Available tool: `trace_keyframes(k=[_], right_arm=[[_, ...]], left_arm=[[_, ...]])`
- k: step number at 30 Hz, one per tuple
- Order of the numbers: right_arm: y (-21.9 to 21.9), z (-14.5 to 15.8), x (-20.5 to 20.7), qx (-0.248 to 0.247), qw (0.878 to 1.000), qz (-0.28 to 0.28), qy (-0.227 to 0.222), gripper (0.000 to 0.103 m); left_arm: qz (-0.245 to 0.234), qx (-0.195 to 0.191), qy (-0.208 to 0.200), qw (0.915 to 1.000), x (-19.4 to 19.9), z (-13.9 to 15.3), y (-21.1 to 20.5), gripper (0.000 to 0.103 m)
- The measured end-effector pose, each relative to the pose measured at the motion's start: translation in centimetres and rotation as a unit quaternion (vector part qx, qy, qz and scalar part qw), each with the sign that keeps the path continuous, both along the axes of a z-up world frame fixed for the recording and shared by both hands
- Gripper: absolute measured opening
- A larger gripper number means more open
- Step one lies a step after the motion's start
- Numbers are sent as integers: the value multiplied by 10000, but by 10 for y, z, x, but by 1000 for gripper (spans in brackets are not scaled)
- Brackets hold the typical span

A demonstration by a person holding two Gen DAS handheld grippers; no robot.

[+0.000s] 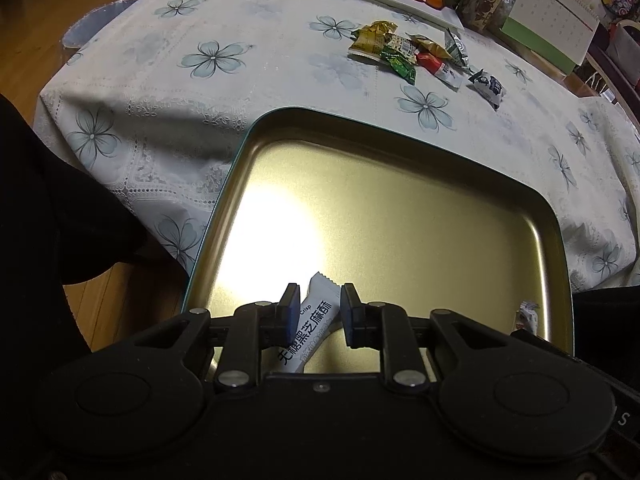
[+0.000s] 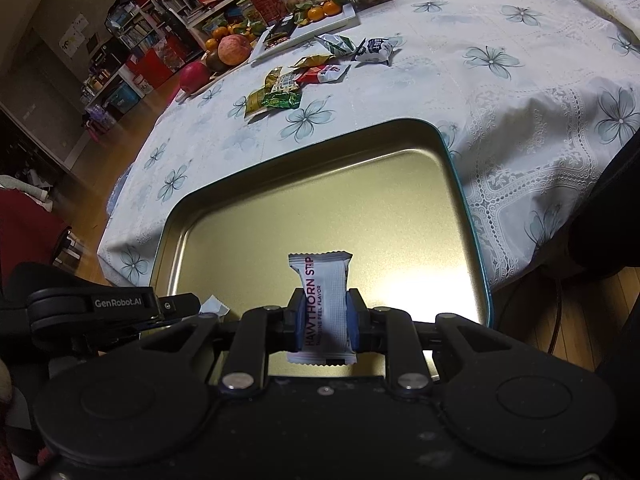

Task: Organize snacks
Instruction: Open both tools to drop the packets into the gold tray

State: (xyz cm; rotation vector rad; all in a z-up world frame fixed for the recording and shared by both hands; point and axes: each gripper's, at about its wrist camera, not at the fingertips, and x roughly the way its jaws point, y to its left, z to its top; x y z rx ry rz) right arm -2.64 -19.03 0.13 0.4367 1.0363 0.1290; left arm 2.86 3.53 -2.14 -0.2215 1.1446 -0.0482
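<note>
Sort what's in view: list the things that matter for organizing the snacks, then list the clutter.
Job:
gold tin
sesame crisp packet between the left gripper's open jaws
hawthorn strip pinched in the right gripper
loose snack pile

Clutter:
calendar
fruit
white plate
floral tablecloth

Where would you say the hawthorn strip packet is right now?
Right wrist view: the hawthorn strip packet is upright, clamped in the right gripper, over the gold tin tray's near edge.

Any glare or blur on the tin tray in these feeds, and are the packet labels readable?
Left wrist view: a bright glare patch washes out the tray floor left of centre; the sesame packet print is sharp. Right wrist view: glare sits near the tray's right wall, the hawthorn packet reads clearly. Both fisheyes bend the table edges; far clutter is dim.
</note>
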Motion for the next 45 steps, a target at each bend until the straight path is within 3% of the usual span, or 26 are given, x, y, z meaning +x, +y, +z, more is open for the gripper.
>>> trace_keyframes(k=[23,45], right_arm=[[-1,-2,0,-26,10000,-75,12,28],[8,-1,0,-313,9994,126,114,29]], left_arm=[[-6,91,-35,10000,-1,3,-1,29],[270,784,-231,9963,-10,12,-4,29]])
